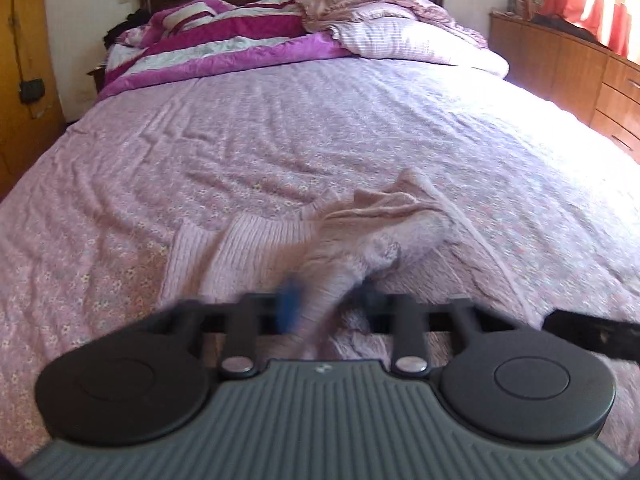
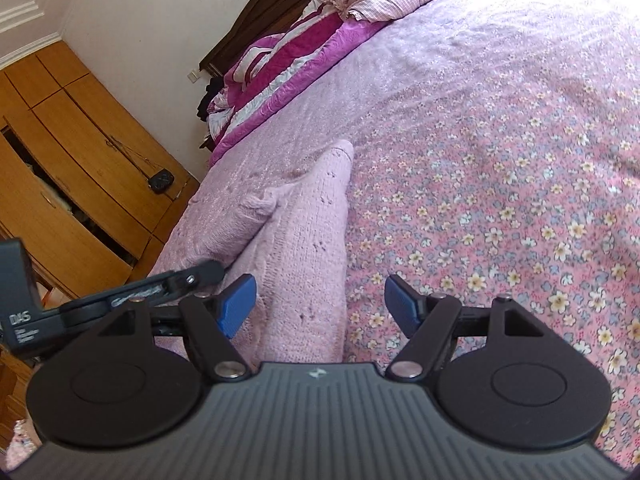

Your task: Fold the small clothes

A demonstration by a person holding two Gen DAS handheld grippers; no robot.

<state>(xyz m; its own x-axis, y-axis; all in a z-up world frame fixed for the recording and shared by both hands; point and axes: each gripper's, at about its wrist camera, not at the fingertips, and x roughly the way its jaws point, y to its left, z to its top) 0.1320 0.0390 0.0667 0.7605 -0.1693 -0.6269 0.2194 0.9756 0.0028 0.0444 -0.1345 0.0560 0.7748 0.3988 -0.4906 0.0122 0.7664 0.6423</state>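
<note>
A small pale pink knitted sweater (image 1: 280,240) lies crumpled on the floral bedspread (image 1: 280,128). In the left wrist view my left gripper (image 1: 326,300) has its blue pads blurred, with a strip of the knit running between them, so it looks shut on the fabric. In the right wrist view my right gripper (image 2: 320,304) is open, its blue pads (image 2: 238,304) wide apart, over a long fold of the sweater (image 2: 304,248). The left gripper's black body (image 2: 120,296) shows at the left of that view.
Folded quilts and pillows (image 1: 280,36) are piled at the dark headboard. A wooden dresser (image 1: 580,72) stands right of the bed. A wooden wardrobe (image 2: 60,184) stands on the other side. The bedspread (image 2: 500,200) stretches right of the sweater.
</note>
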